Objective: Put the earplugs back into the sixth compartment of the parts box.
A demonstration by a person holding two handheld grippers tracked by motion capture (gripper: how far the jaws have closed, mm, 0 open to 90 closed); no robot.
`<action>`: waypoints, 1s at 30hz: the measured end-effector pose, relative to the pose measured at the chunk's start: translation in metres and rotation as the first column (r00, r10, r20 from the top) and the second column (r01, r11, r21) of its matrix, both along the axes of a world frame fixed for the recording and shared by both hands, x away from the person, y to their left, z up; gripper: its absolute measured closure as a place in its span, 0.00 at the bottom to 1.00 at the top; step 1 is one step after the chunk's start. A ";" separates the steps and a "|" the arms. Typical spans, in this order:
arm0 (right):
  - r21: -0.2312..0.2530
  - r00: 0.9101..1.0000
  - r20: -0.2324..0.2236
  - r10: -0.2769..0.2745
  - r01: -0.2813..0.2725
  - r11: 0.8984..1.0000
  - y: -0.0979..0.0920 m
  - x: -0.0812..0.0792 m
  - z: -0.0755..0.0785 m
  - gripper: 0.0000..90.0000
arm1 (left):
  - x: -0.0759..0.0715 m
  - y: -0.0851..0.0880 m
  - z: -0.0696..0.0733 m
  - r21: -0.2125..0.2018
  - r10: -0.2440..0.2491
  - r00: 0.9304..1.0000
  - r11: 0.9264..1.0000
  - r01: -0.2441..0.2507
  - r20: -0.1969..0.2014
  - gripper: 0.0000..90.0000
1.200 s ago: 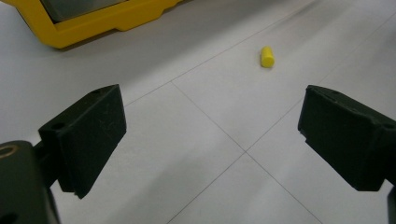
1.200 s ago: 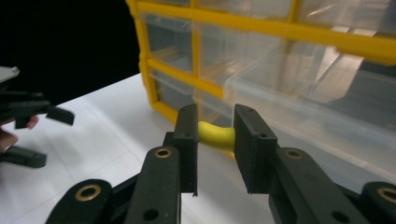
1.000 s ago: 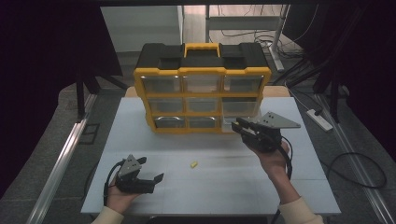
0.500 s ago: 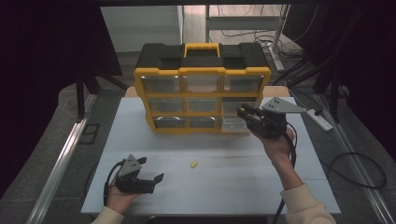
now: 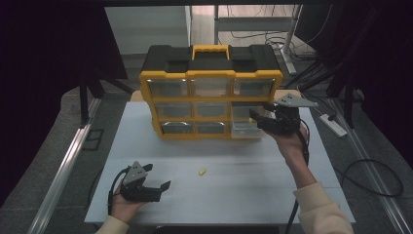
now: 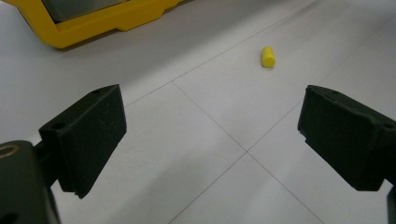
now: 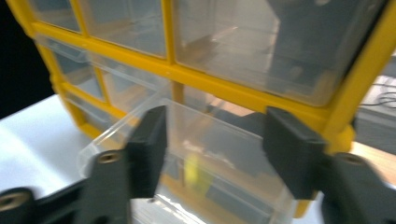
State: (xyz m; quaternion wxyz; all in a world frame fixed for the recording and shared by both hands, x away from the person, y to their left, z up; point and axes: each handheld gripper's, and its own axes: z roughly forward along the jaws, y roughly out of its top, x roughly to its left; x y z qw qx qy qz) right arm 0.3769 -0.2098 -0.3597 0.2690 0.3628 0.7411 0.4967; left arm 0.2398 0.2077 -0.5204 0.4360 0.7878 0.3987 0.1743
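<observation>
A yellow organizer point(image 5: 212, 100) with a black lid and clear drawers stands upright at the far side of the white surface point(image 5: 243, 185). Its bottom-right clear drawer point(image 5: 246, 129) is pulled out toward the person, and in the right gripper view a small yellow item point(image 7: 194, 172) lies inside it. The right gripper point(image 5: 258, 118) hovers at the organizer's right front, just above that open drawer; its jaws have just been opening and now stand well apart, with nothing pressed between them, the drawer's rim showing behind them. The left gripper point(image 5: 163, 187) rests low at the near left of the surface, jaws wide and empty. A small yellow piece point(image 5: 201, 171) lies alone on the surface between the left gripper and the organizer, well apart from both.
</observation>
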 end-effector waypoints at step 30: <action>-0.004 0.965 -0.043 0.259 -0.259 0.966 0.015 -0.087 -0.037 0.33 | -0.001 0.000 0.000 -0.004 0.001 1.000 1.000 -0.001 0.002 0.09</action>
